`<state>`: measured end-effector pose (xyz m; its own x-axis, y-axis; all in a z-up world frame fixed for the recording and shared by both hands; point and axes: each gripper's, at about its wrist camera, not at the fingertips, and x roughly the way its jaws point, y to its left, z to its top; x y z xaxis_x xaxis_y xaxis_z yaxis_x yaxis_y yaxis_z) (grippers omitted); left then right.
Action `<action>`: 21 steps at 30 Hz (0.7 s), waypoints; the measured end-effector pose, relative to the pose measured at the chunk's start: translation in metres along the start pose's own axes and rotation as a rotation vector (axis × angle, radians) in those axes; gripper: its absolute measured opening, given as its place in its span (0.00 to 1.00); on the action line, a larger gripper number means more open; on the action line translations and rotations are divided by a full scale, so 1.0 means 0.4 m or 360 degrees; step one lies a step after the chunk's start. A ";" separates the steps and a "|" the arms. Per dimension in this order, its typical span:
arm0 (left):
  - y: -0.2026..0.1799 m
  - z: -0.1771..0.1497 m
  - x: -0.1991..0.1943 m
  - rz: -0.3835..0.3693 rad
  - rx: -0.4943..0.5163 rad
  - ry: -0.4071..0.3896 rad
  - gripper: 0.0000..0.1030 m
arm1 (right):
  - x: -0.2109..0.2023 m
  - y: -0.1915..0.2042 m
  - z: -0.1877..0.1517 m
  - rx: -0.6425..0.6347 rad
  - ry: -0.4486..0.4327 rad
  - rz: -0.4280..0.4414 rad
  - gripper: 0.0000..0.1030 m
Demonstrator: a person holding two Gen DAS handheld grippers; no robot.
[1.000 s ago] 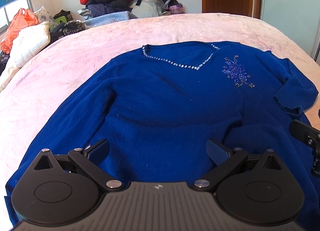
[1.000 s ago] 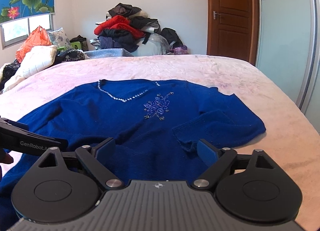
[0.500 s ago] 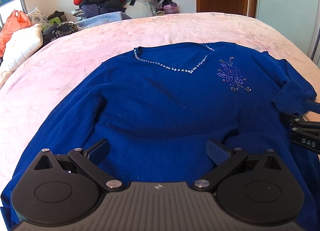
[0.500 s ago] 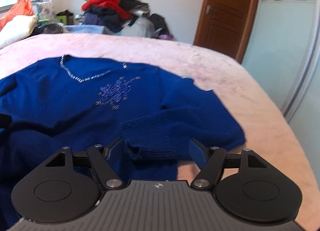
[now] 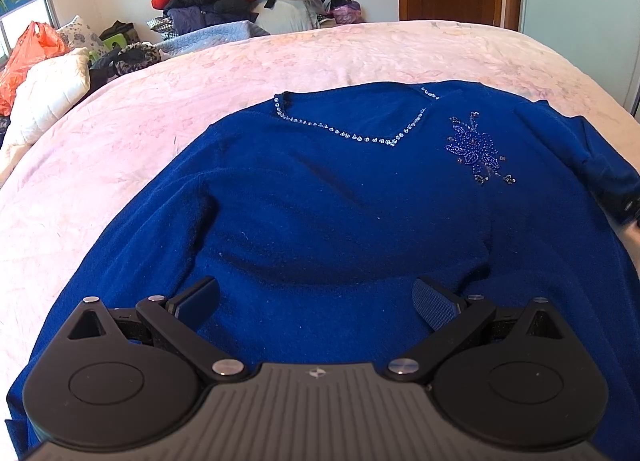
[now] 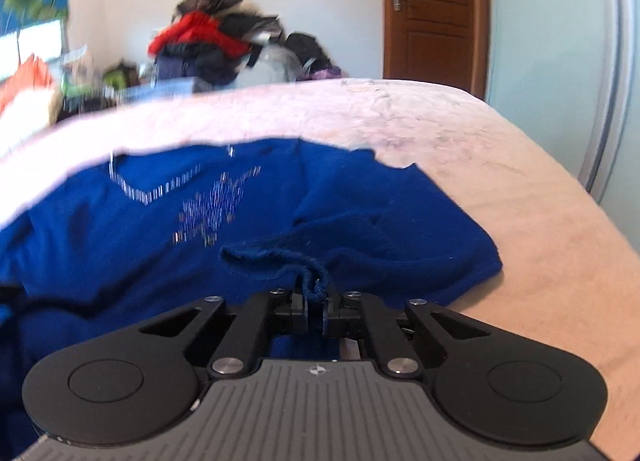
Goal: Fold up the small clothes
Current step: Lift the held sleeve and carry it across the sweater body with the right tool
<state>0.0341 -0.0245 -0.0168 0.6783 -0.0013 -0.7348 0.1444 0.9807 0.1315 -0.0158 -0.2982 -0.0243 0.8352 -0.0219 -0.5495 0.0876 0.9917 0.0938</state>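
Bed with pink cover carries one blue sweater, spread front-up, neckline toward the far side, beaded flower just right of the neckline. Sweater's right sleeve is already doubled in over the body near the flower, cuff pointing back toward the near hem; left sleeve lies straight out down the sweater's left edge. Step in hand, as judged: the sleeve fold, right side first, with the body fold not yet begun. Right gripper sits low at the cuff, jaws closed on a pinch of the cuff's ribbed edge, cloth bunched between them; right wrist view is motion-blurred, so the gripper is probably mid-swing. Left gripper hovers over the sweater's lower middle, near the hem, jaws spread wide, holding nothing, aimed at the neckline. Next move likely calls for carrying the cuff across and laying the sleeve flat on the chest without dragging the body cloth, then releasing; left gripper probably needs to shift toward the left sleeve to take it. Knit looks soft, may wrinkle under pull.
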 end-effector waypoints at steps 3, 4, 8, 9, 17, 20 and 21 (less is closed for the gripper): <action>-0.003 0.002 0.001 0.0021 0.0008 -0.0005 1.00 | -0.013 -0.044 0.019 0.0156 -0.0033 0.0071 0.07; -0.001 0.003 0.001 0.0023 0.0007 -0.0006 1.00 | -0.013 -0.060 0.024 0.0198 -0.0040 0.0085 0.07; 0.007 0.005 0.003 0.0036 0.0005 -0.0001 1.00 | -0.032 -0.141 0.057 0.0358 -0.0118 0.0083 0.07; 0.009 0.006 0.003 0.0041 0.0004 0.0000 1.00 | -0.039 -0.162 0.068 0.0382 -0.0149 0.0057 0.07; 0.019 0.009 0.002 0.0044 -0.0001 -0.0003 1.00 | -0.105 -0.297 0.151 0.0340 -0.0356 -0.0277 0.07; 0.020 0.009 0.003 0.0043 0.0000 0.0003 1.00 | -0.118 -0.338 0.171 0.0338 -0.0407 -0.0369 0.07; 0.020 0.009 0.003 0.0044 0.0002 0.0003 1.00 | -0.120 -0.346 0.178 0.0321 -0.0421 -0.0413 0.07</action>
<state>0.0388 -0.0172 -0.0142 0.6804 0.0260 -0.7323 0.1266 0.9802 0.1524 -0.0293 -0.4434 0.0483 0.8799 -0.3253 -0.3464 0.3959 0.9050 0.1557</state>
